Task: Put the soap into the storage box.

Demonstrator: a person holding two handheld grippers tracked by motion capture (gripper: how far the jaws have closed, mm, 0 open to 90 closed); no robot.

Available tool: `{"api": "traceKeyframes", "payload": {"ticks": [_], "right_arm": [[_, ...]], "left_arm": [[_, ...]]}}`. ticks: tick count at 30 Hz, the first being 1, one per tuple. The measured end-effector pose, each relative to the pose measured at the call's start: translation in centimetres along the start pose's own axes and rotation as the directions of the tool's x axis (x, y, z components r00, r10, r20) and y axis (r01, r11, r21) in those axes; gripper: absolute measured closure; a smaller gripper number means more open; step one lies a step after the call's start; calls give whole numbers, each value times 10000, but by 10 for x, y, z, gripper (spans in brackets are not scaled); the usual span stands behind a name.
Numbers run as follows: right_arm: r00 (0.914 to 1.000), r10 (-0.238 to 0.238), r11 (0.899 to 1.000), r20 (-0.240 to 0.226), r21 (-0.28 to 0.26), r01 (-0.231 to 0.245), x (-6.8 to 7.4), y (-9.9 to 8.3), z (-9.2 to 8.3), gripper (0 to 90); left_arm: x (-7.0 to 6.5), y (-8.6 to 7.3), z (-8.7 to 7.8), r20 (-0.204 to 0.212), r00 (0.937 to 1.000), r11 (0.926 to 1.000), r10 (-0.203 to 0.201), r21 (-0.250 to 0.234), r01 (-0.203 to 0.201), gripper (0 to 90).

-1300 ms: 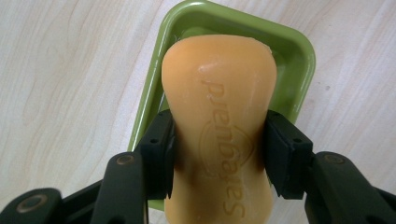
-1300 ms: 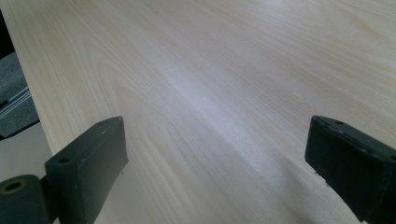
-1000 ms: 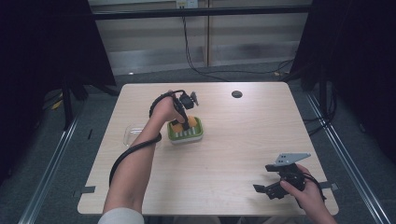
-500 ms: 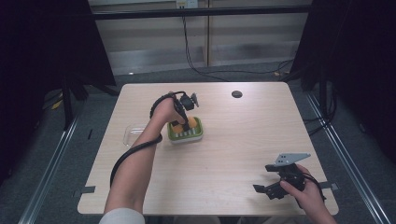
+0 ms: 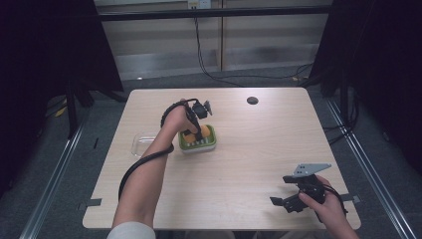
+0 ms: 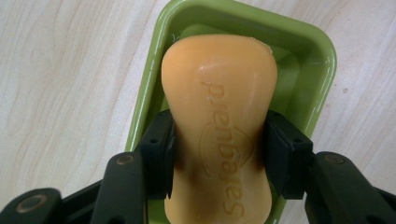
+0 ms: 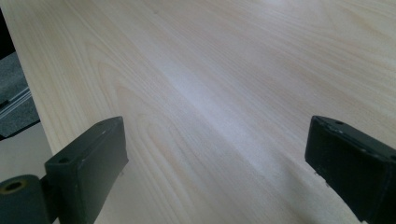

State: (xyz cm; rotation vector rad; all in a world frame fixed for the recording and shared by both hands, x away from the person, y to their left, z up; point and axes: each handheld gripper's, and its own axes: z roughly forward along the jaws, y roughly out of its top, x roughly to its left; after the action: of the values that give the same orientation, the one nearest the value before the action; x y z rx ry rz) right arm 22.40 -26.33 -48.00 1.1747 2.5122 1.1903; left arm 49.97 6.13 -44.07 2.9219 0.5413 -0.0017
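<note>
The left gripper (image 6: pixel 217 154) clamps an orange soap bar (image 6: pixel 219 121) inside the green soap dish (image 6: pixel 322 70) at mid-table. Well apart, near the table's (image 5: pixel 249 164) front edge, the right gripper (image 7: pixel 217 158) gapes over bare wood.

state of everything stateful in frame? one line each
left gripper: shut on the soap bar
soap bar: held at its waist, over the green dish
green dish: upright on the table
clear lid: lying beside the dish
right gripper: open, holding nothing
</note>
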Motion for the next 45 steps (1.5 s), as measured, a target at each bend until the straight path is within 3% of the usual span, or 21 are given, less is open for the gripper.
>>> {"api": "traceKeyframes", "payload": {"ticks": [5,6,7,13,18,19,38,39,40,41,45], "right_arm": [[10000,12,10000,-8,20,-12,0,0,0,52],[10000,6,10000,-1,26,-6,0,0,0,52],[10000,20,10000,4,20,-20,0,0,0,52],[10000,29,10000,-31,56,-29,1,0,2,52],[10000,19,10000,-19,56,-19,1,0,2,52],[10000,29,10000,-51,54,-28,1,0,2,52],[10000,21,10000,-43,57,-20,1,0,2,52],[10000,29,10000,-40,68,-28,1,0,2,53],[10000,22,10000,-39,56,-22,1,0,2,52],[10000,23,10000,-36,52,-23,1,0,2,52],[10000,-3,10000,-32,40,3,0,0,1,53]], "left_arm": [[1,-3,3,9,9999,9999,-160,32,160,497],[2,-2,2,189,9997,9998,-129,134,127,497],[1,-3,4,-23,9999,9999,-162,-18,161,497],[3,-4,3,-25,10000,9998,42,187,-42,497],[3,-4,4,52,9999,9998,-161,104,161,497],[1,-4,6,-193,9995,9997,-256,-58,255,497],[2,-2,10,-31,9996,9995,-268,184,268,493],[2,-2,9,177,9995,9992,-273,303,267,492],[1,-2,11,18,9994,9993,-340,155,340,490],[2,-1,9,60,9998,9994,-209,294,207,489],[3,-2,7,84,9994,9994,-329,141,328,480]]}}
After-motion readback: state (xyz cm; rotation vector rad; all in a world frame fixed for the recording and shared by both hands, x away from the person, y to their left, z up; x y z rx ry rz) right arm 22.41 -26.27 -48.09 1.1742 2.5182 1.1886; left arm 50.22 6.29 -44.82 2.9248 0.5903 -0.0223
